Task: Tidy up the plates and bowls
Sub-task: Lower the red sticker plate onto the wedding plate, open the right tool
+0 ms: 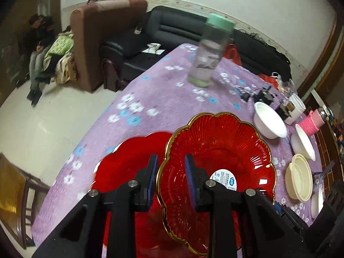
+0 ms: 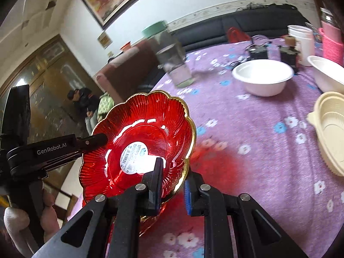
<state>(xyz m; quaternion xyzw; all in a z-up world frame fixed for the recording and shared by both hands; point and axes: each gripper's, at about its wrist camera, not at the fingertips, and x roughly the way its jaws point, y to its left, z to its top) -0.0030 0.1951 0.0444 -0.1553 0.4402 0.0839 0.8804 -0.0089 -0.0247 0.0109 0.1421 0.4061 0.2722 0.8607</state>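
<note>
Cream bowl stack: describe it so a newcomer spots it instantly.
Start at the purple floral tablecloth and follow its right side, where the disposable bowls sit. Past the white bowl lies the cream bowl stack. Unlike its plain white neighbours, it is yellowish, nested, with a ridged inner wall.

Bottle (image 1: pixel 207 51) stands behind plate (image 1: pixel 217 161) on tablecloth (image 1: pixel 150 90).

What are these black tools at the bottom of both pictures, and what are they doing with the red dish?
They are hand-held grippers, one in each hand of a person, each carrying a camera that looks along its two fingers. The left gripper and the right gripper each pinch the gold-edged rim of one red glass flower-shaped plate, lifted and tilted. A second red plate lies below on the purple flowered tablecloth, with white bowls, cream containers and a green-capped bottle.
</note>
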